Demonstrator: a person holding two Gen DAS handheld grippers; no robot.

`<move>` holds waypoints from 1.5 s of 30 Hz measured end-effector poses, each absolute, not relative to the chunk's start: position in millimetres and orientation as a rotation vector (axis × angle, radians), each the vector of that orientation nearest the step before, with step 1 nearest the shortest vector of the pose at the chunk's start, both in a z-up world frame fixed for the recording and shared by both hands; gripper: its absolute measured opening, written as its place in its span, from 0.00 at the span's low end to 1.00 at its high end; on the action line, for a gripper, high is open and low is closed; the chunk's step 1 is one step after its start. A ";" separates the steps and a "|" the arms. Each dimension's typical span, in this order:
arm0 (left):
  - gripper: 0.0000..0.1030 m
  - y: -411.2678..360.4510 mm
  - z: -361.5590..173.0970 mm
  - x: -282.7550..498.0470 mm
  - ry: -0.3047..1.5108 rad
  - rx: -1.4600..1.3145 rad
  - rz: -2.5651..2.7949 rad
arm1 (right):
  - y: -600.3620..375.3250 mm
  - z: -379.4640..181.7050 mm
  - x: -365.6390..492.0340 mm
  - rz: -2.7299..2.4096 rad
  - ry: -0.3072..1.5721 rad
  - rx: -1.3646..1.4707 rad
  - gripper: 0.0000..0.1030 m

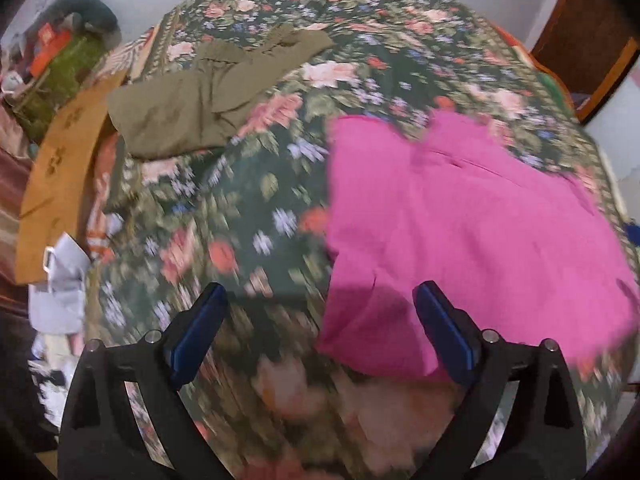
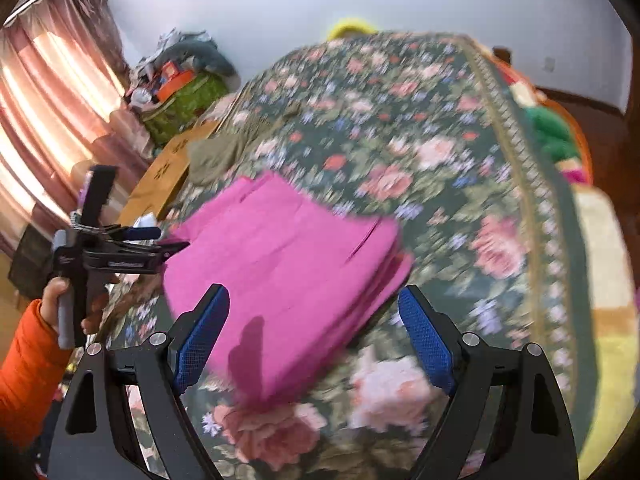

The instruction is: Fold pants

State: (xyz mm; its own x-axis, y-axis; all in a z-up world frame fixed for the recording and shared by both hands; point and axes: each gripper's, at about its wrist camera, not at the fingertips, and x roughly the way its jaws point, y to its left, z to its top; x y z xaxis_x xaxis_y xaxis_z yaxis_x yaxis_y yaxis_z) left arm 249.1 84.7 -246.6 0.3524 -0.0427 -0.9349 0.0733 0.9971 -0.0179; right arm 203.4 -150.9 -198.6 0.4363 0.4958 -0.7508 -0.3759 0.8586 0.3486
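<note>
The pink pants [image 2: 288,276] lay folded into a thick, roughly rectangular stack on the floral bedspread [image 2: 420,128], near the bed's near edge. In the right wrist view the stack's long axis ran from the near edge, low in the frame, up and to the left toward the far left side of the bed, with several layered edges showing along its right side. In the left wrist view the same pants [image 1: 472,232] filled the right half of the frame and a slit-like seam ran across the upper layer. Motion blur softened both pictures, so which end was waistband and which was hem could not be made out. The left gripper [image 1: 320,328] hung above the bedspread with its blue-padded jaws spread wide and nothing between them; its right finger overlapped the pants' near left corner, though contact could not be judged. The right gripper [image 2: 316,332] was likewise wide open and empty, straddling the near end of the stack from above. Only the right wrist view showed the left gripper [image 2: 172,246] from the side, gripped by a hand [image 2: 66,304] in an orange sleeve, just left of the stack, with pink curtains [image 2: 44,92] behind. The left wrist view showed an olive garment [image 1: 208,96] clearly, well apart from the pants toward the far left, beside a tan cloth [image 1: 64,168]; in the other view that olive garment [image 2: 216,156] was small and smeared.
</note>
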 end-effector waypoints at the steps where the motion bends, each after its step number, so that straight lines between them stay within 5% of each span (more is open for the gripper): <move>1: 0.94 81.5 -243.3 239.4 1.194 0.029 -0.090 | -147.9 -201.9 202.7 0.545 0.988 0.127 0.82; 6: 0.91 72.9 -236.5 220.7 1.132 0.026 -0.074 | -136.9 -229.7 209.4 0.518 1.053 0.096 0.73; 10: 0.73 80.3 -236.5 217.8 1.126 -0.019 -0.079 | -145.6 -227.0 212.3 0.515 1.052 0.129 0.62; 16: 0.61 82.9 -235.0 207.7 1.100 -0.027 -0.087 | -157.5 -217.5 220.4 0.497 1.015 0.138 0.49; 24: 0.56 90.5 -239.1 186.4 1.087 0.016 -0.018 | -146.7 -236.6 225.3 0.518 1.054 0.043 0.27; 45: 0.55 84.7 -187.1 230.7 0.984 -0.014 -0.076 | -137.8 -216.3 254.6 0.522 1.028 -0.038 0.31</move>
